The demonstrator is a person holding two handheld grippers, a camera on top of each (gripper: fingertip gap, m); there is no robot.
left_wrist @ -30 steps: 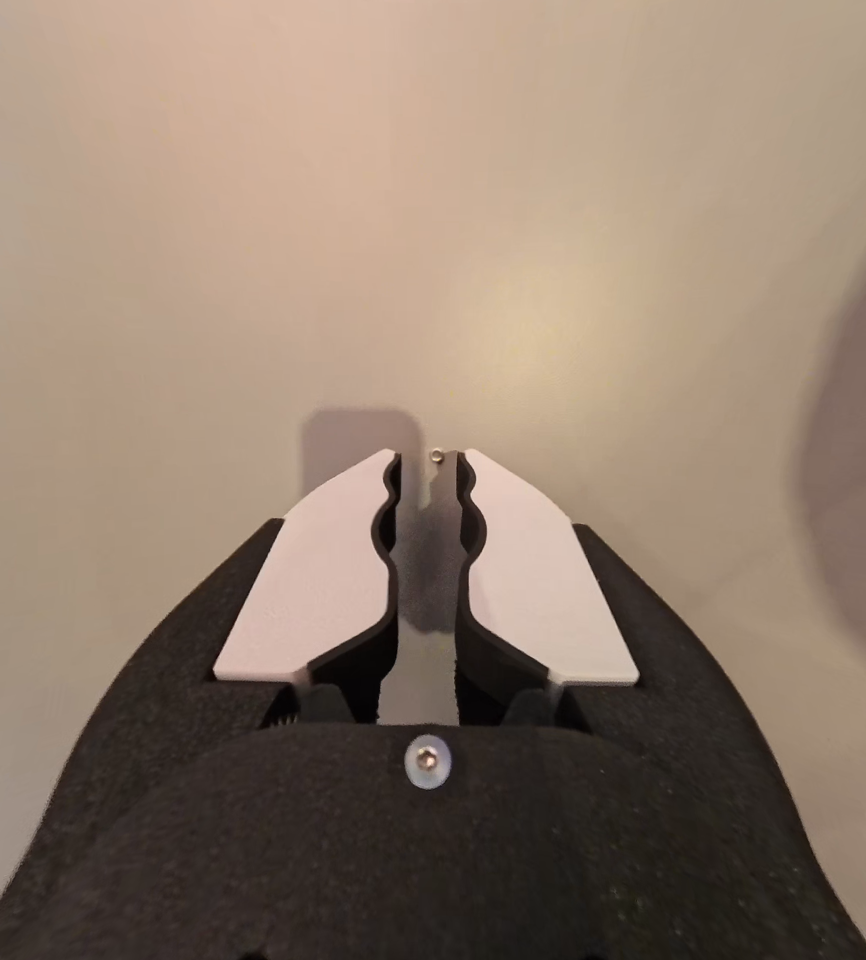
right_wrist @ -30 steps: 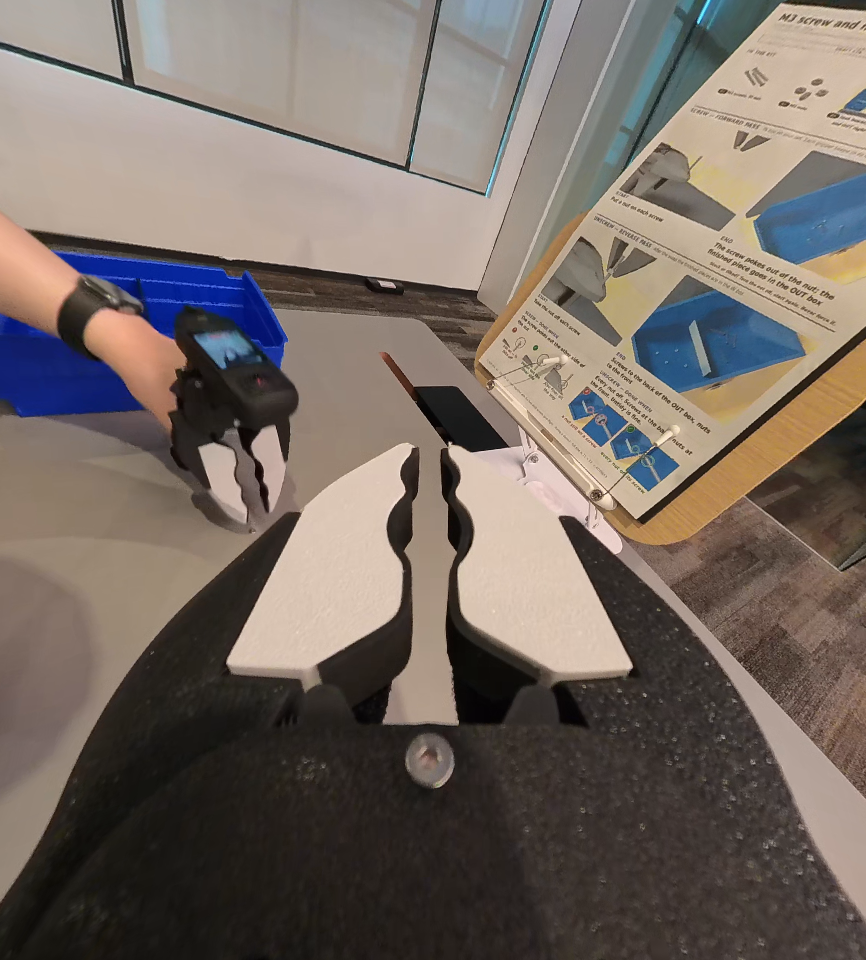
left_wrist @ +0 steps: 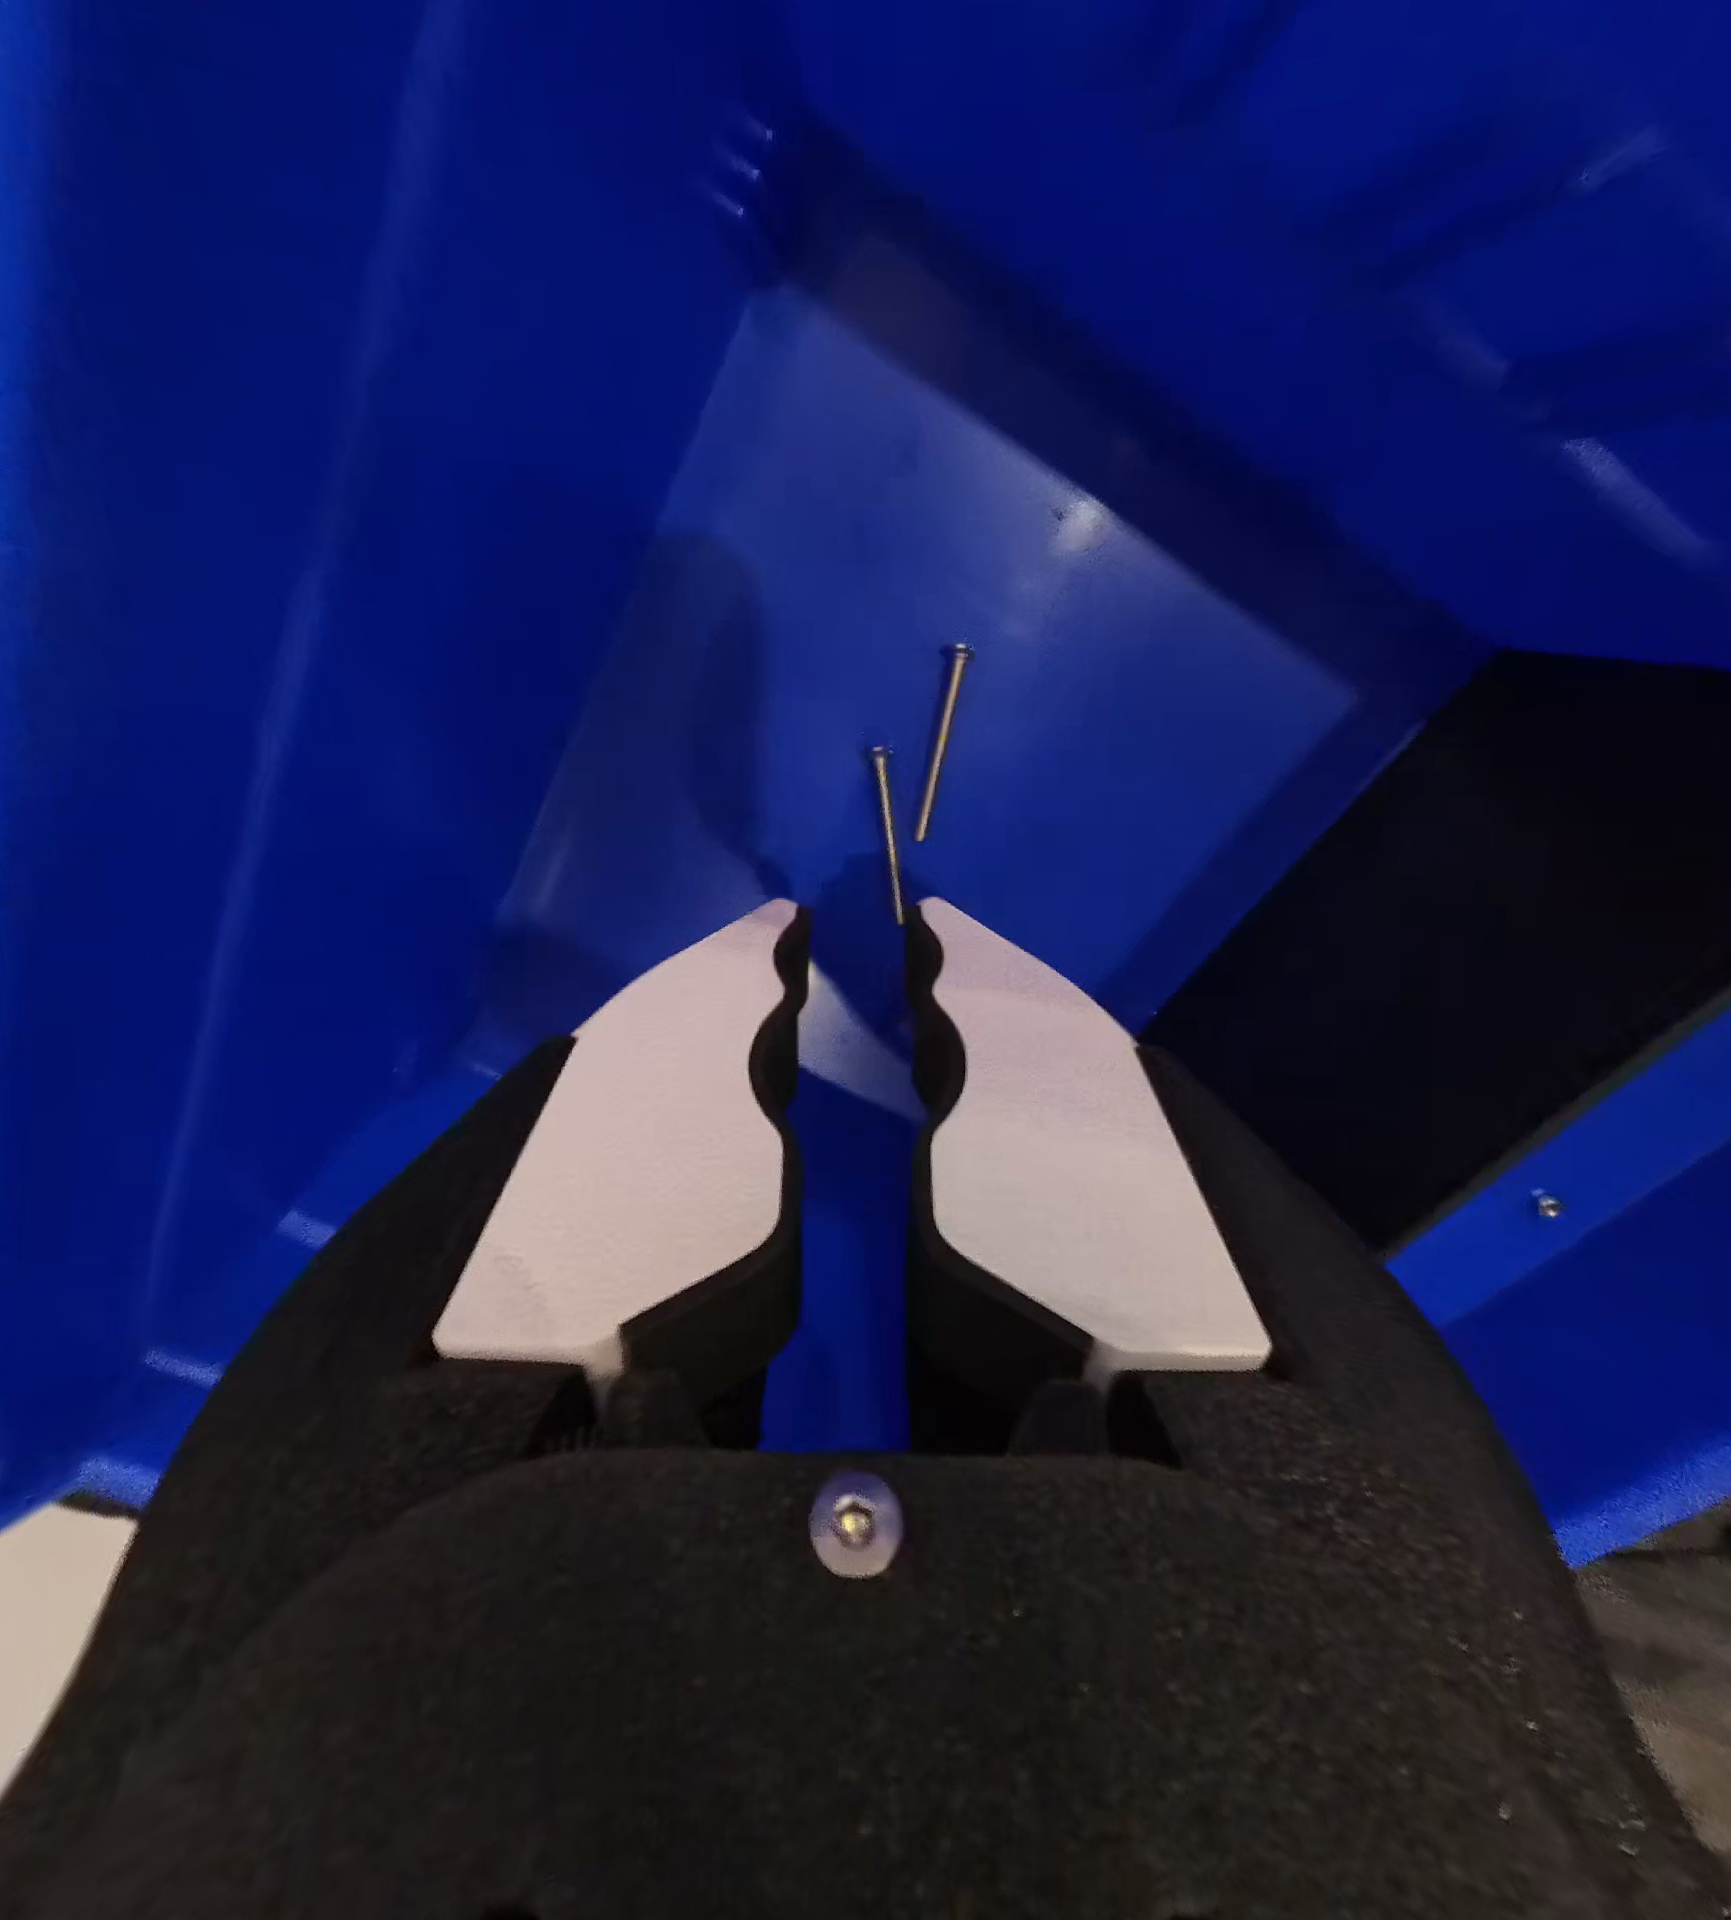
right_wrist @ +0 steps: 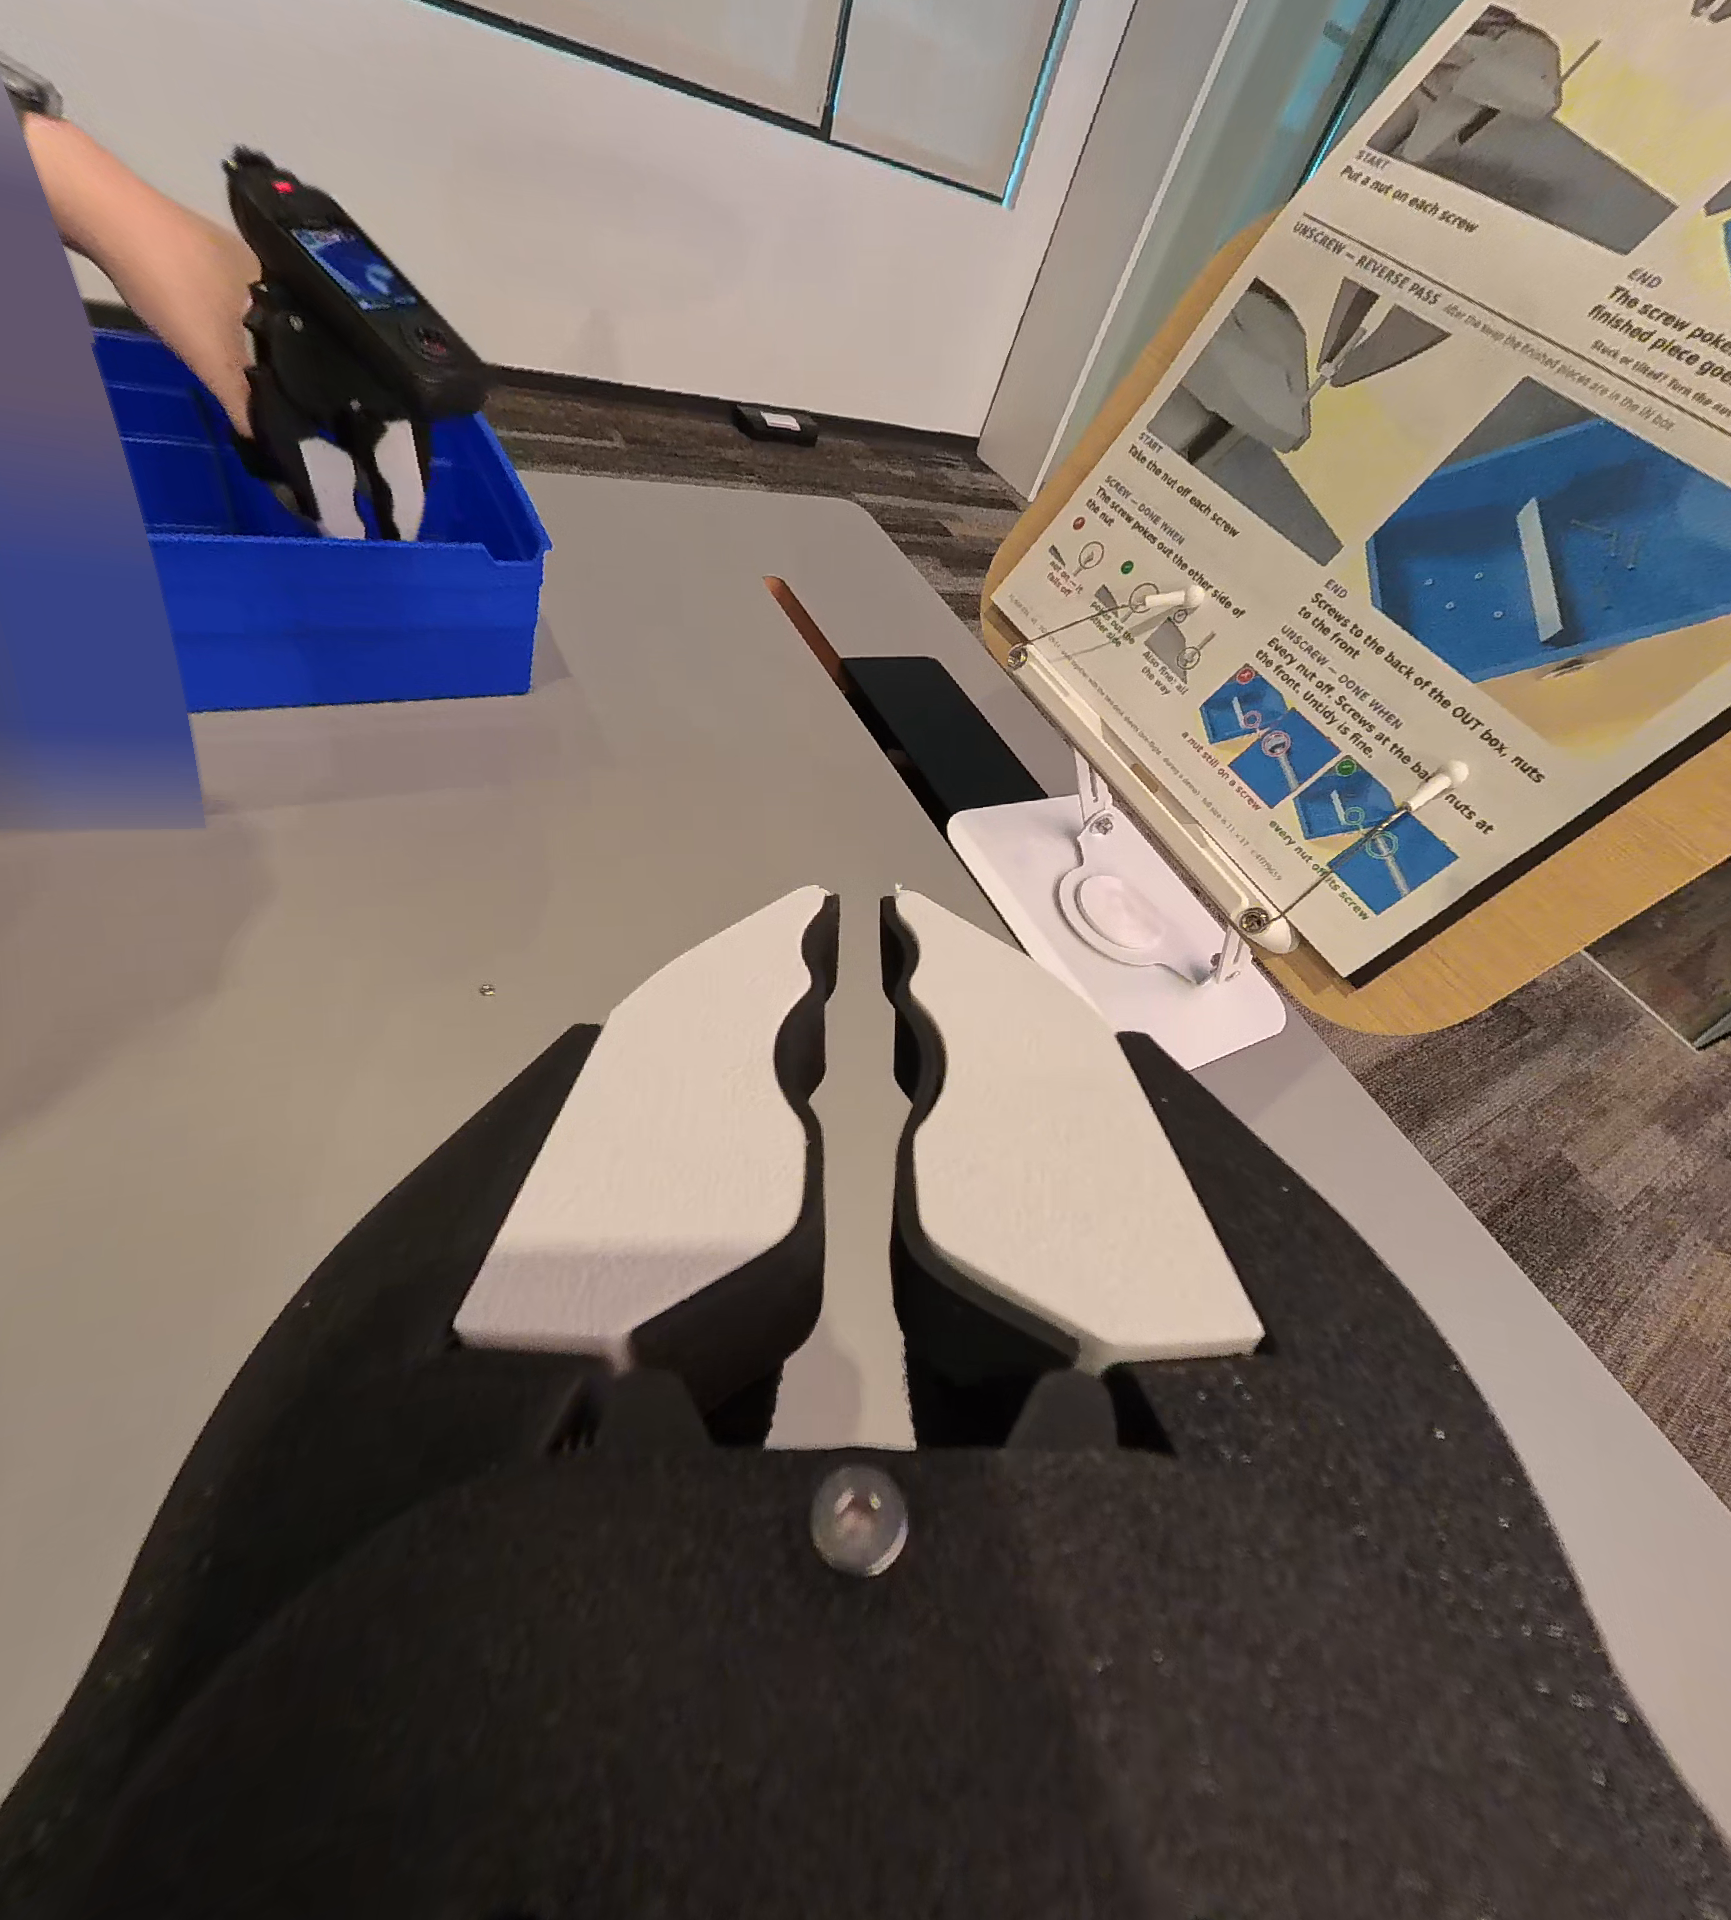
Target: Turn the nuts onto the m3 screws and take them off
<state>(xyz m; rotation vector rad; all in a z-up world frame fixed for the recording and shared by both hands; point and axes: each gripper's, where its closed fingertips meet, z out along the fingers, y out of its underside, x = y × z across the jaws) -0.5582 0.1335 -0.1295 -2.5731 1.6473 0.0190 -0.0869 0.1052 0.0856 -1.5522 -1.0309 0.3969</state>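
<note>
My left hand-held gripper (left_wrist: 856, 914) is down inside the blue bin (left_wrist: 341, 644), jaws a small gap apart, gripping nothing. One screw (left_wrist: 887, 831) lies on the bin floor with its tip just at my right fingertip (left_wrist: 944, 925); I can't tell if it touches. A second screw (left_wrist: 942, 740) lies just beside it, farther in. A small nut (left_wrist: 1547, 1205) sits on the blue floor past a black divider (left_wrist: 1463, 935), off to the right.

My right hand-held gripper (right_wrist: 859, 902) hovers over the grey table (right_wrist: 632, 727), jaws narrowly parted, empty. A loose nut (right_wrist: 488, 990) lies on the table, left of my fingertips and apart from them. Far left, the left hand-held gripper (right_wrist: 367, 520) dips into the bin (right_wrist: 352, 613). At right, an instruction sheet (right_wrist: 1443, 499) on a white stand (right_wrist: 1131, 935).
</note>
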